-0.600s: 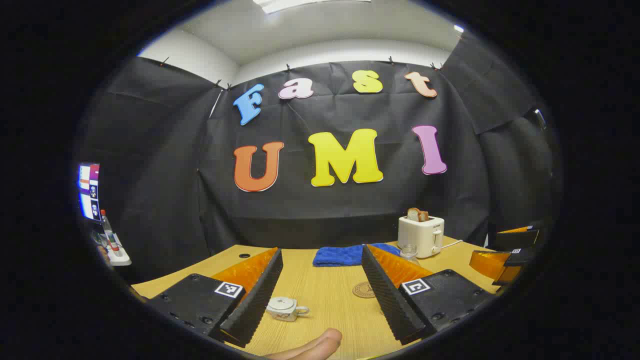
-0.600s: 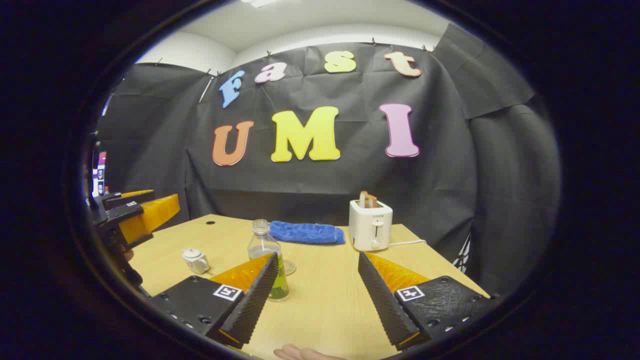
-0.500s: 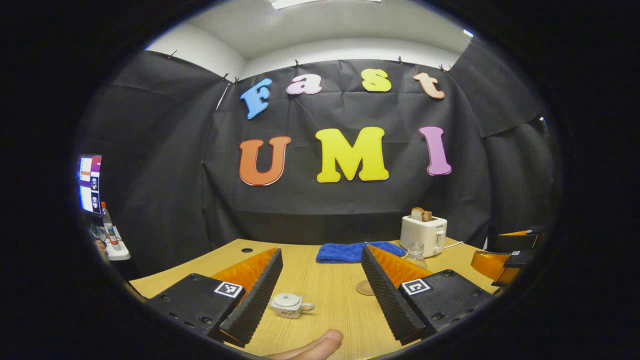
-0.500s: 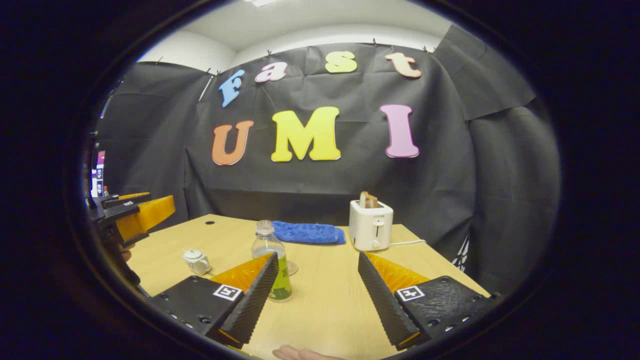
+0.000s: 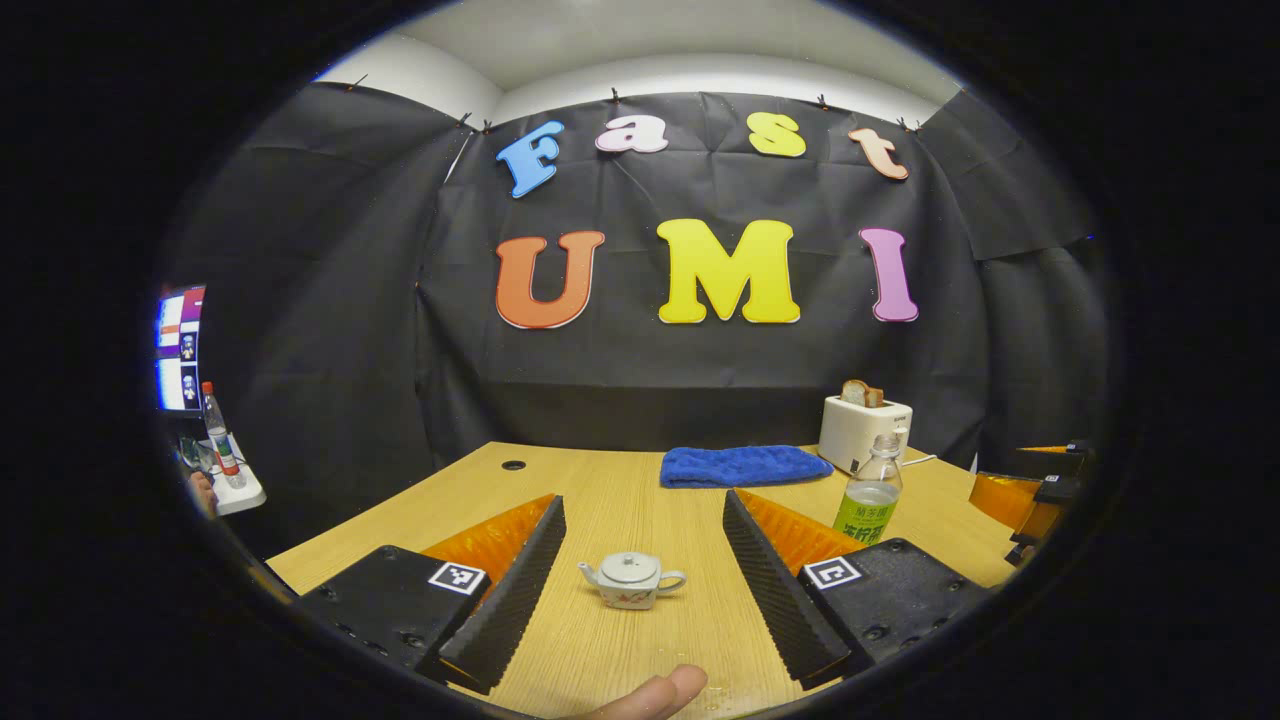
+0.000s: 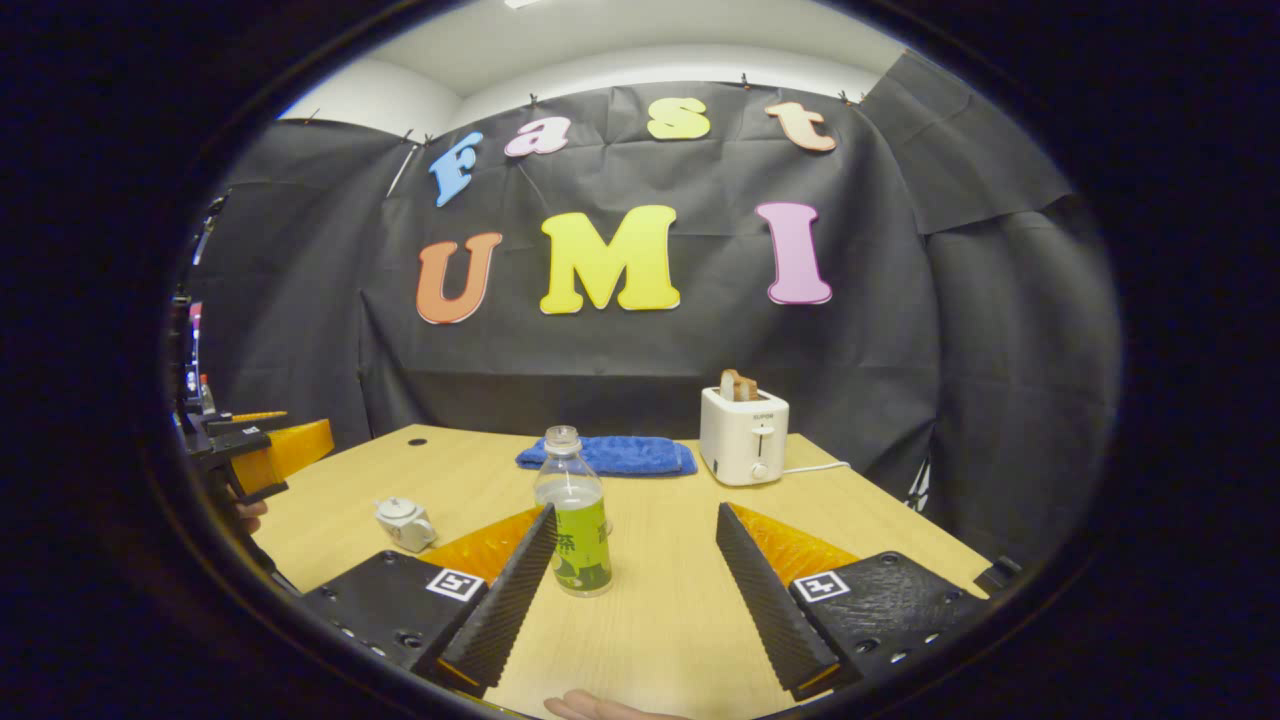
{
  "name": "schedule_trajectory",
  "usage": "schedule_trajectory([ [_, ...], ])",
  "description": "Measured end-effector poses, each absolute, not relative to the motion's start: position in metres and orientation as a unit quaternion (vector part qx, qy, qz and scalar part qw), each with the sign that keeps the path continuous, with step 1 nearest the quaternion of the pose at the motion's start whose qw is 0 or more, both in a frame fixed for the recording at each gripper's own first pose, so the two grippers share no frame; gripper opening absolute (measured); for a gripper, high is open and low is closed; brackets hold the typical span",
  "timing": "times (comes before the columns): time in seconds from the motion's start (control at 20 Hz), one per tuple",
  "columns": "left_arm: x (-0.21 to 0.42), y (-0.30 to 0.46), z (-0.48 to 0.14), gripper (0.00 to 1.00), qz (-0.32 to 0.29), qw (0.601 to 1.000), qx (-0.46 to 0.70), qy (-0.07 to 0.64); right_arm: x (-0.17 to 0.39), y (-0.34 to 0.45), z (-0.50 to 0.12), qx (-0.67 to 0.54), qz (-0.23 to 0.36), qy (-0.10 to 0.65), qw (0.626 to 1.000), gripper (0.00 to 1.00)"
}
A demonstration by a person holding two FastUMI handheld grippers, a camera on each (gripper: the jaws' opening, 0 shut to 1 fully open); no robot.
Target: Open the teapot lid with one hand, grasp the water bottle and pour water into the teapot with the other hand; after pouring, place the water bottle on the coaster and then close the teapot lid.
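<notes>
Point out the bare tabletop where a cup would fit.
Bare wood lies in front of the toaster, right of the water bottle. More lies between the teapot and the blue towel, and toward the table's left back corner. It is crowded along the back: towel, toaster, bottle.

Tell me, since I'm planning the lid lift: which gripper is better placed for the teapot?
Left. The teapot sits between the open left gripper fingers; the right gripper faces the water bottle instead.
</notes>
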State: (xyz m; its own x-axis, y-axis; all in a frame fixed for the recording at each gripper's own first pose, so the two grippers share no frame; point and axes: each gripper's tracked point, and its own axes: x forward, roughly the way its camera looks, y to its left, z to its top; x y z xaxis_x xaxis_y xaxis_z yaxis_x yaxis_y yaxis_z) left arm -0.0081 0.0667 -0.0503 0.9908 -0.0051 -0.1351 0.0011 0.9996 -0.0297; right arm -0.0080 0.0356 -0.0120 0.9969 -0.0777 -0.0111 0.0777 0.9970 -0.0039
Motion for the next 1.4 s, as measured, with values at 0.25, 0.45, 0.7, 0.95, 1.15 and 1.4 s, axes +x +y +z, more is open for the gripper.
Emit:
schedule_trajectory([
  [0.25, -0.002, 0.077, -0.071, 0.99, -0.006, 0.996, -0.024, 0.090, -0.006, 0.036, -0.007, -0.010, -0.049, -0.015, 0.999, 0.96],
  [0.45, 0.011, 0.076, -0.091, 0.99, -0.015, 0.994, -0.021, 0.102, 0.002, 0.029, -0.017, -0.017, -0.052, -0.008, 0.998, 0.96],
  [0.7, 0.035, 0.074, -0.110, 1.00, -0.018, 0.996, -0.013, 0.092, 0.022, 0.023, -0.045, -0.039, -0.053, 0.023, 0.998, 0.96],
  [0.95, 0.059, 0.065, -0.131, 0.97, -0.037, 0.995, 0.007, 0.093, 0.043, 0.024, -0.065, -0.044, -0.041, 0.044, 0.997, 0.96],
  [1.15, 0.071, 0.062, -0.146, 0.86, -0.050, 0.992, -0.003, 0.117, 0.063, 0.022, -0.076, -0.041, -0.038, 0.059, 0.997, 0.96],
  [1.4, 0.079, 0.061, -0.156, 0.71, -0.053, 0.990, -0.006, 0.131, 0.081, 0.029, -0.079, -0.034, -0.025, 0.073, 0.996, 0.96],
])
